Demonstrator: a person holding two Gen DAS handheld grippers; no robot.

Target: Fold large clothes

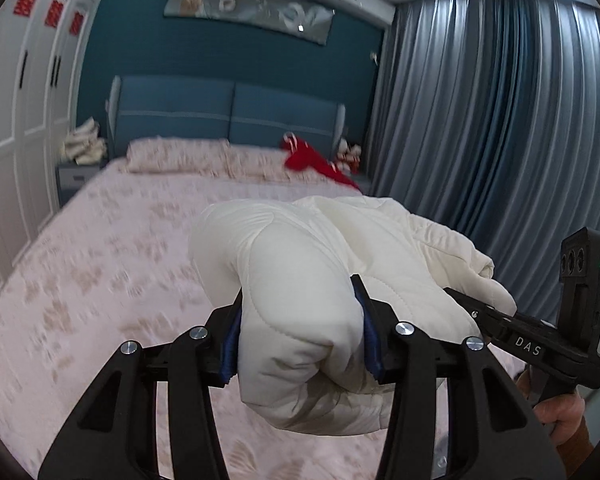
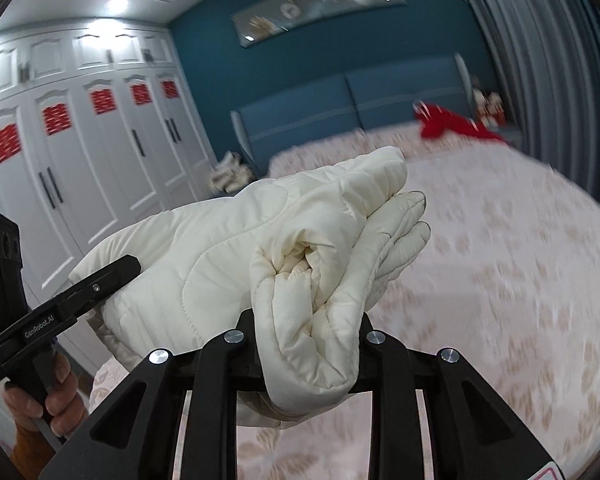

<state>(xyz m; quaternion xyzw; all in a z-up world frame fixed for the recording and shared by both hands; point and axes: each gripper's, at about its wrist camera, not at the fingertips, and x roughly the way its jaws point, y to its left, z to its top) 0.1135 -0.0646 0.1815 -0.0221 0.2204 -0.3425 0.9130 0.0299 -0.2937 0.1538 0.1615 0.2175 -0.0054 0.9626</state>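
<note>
A cream quilted padded garment (image 1: 300,280) is bunched and held in the air above the bed. My left gripper (image 1: 300,320) is shut on one thick fold of it, blue pads pressing both sides. My right gripper (image 2: 308,328) is shut on another bunched fold of the same garment (image 2: 292,248). The right gripper also shows at the right of the left wrist view (image 1: 532,344), and the left gripper at the left of the right wrist view (image 2: 72,300). The two grippers are close together, side by side.
A bed with a pink patterned cover (image 1: 100,260) lies below. Pillows (image 1: 180,156) and a red garment (image 1: 312,160) lie near the blue headboard (image 1: 228,112). White wardrobes (image 2: 80,152) stand left, grey-blue curtains (image 1: 500,120) right, a nightstand with cloths (image 1: 82,148) beside the bed.
</note>
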